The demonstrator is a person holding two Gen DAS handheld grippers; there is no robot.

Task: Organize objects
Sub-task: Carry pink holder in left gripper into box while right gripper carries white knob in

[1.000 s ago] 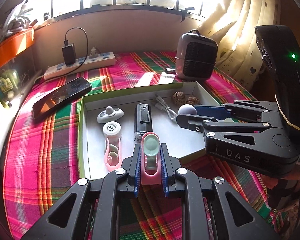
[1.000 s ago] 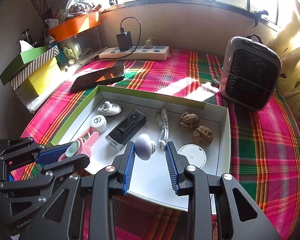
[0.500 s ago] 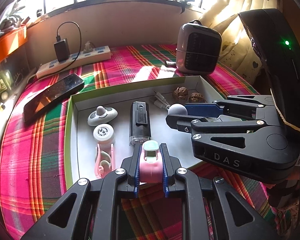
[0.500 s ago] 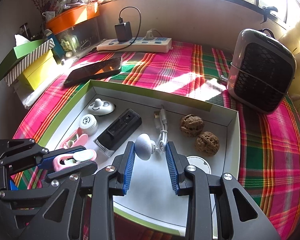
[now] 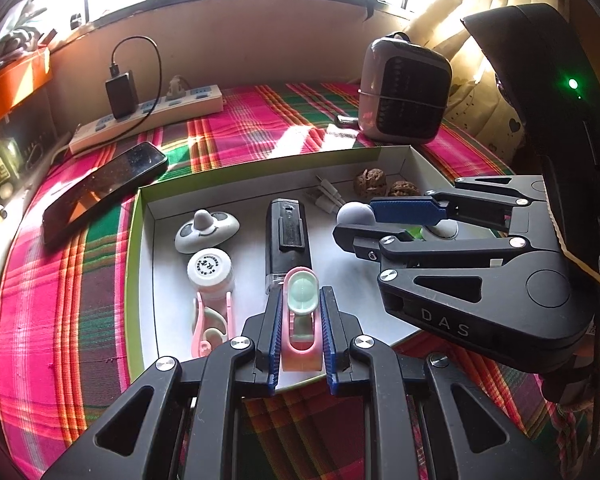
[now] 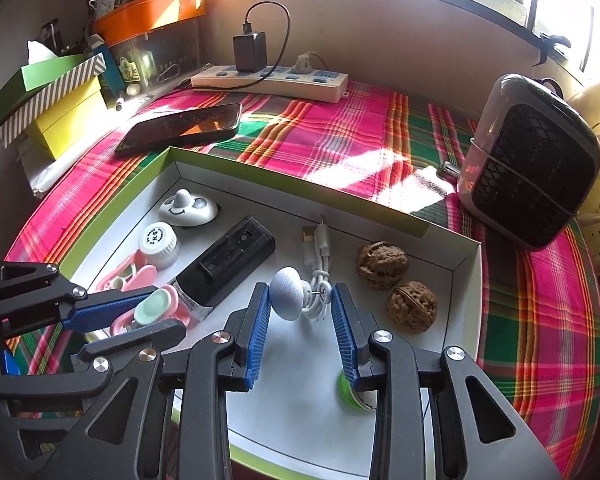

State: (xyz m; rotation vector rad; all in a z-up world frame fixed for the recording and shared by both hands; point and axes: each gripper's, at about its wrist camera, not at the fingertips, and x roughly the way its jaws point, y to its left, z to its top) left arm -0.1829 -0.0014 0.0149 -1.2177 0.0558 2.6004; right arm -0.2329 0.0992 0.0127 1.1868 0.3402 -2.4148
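Both grippers work over the shallow white tray (image 6: 466, 264) on the plaid cloth.
The left gripper (image 5: 300, 320) is clamped on a pink clip (image 5: 301, 322) above the tray's near edge; the right gripper (image 6: 300, 324) stands apart around a grey knob (image 6: 286, 294). Inside lie a black case (image 6: 228, 268), white cable (image 6: 318, 248), two walnuts (image 6: 382, 259) and a round cap (image 6: 158, 240).

pink clip (image 5: 301, 322): mint pad, upright | white tray (image 5: 140, 280): green-rimmed, holding small items, on plaid cloth
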